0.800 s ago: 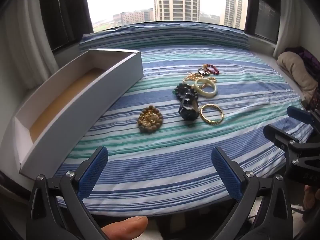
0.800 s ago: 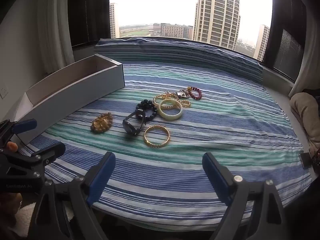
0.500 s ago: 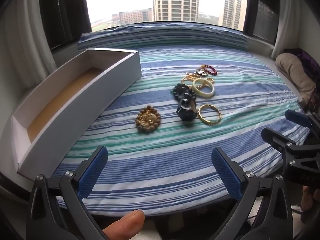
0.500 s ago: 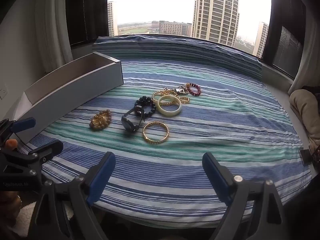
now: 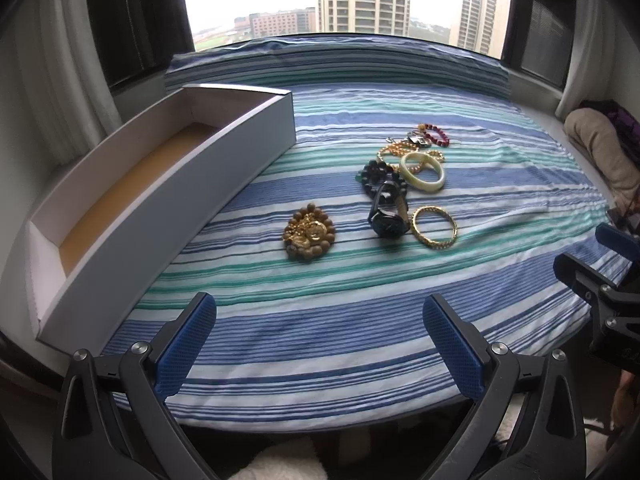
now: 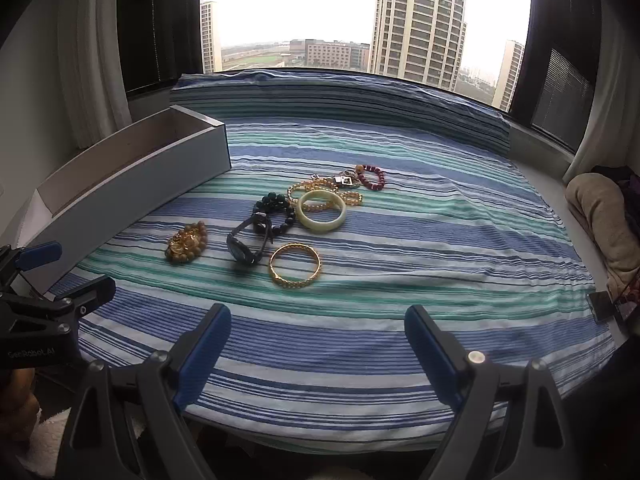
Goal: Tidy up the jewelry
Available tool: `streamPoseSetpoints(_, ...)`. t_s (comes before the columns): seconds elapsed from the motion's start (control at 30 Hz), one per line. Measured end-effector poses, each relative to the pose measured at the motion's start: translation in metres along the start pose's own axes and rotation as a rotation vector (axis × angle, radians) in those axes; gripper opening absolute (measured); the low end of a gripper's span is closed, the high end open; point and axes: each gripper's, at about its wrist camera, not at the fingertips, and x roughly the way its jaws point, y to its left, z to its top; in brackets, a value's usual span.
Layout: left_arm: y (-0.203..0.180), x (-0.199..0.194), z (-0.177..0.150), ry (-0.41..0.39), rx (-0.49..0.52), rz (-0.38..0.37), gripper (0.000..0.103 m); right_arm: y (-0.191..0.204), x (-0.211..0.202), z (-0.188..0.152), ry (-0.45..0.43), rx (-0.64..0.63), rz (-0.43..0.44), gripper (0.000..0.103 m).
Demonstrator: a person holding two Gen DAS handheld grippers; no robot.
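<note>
Both grippers, left [image 5: 318, 340] and right [image 6: 318, 350], hover with jaws apart over the striped sheet [image 5: 320, 320].
Ahead, bracelets and a watch [image 6: 248, 240] cluster mid-sheet; the long white box [image 5: 160, 196] lies left, its long axis running away toward the window.

bedspread [image 5: 320, 320] – blue, teal, white stripes; bangle [image 5: 434, 227] – gold

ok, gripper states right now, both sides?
Left gripper: open, holding nothing, above the near edge of the striped cloth.
Right gripper: open, holding nothing.
</note>
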Motion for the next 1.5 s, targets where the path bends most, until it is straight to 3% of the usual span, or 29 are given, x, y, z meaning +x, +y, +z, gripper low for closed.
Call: streamPoseSetpoints(1.5, 0.0024, 0.003, -0.0024, 0.022, -0.007, 0.008, 0.103, -0.0027, 0.0038, -0.0033, 0.012, 0.005, -0.062, 0.091)
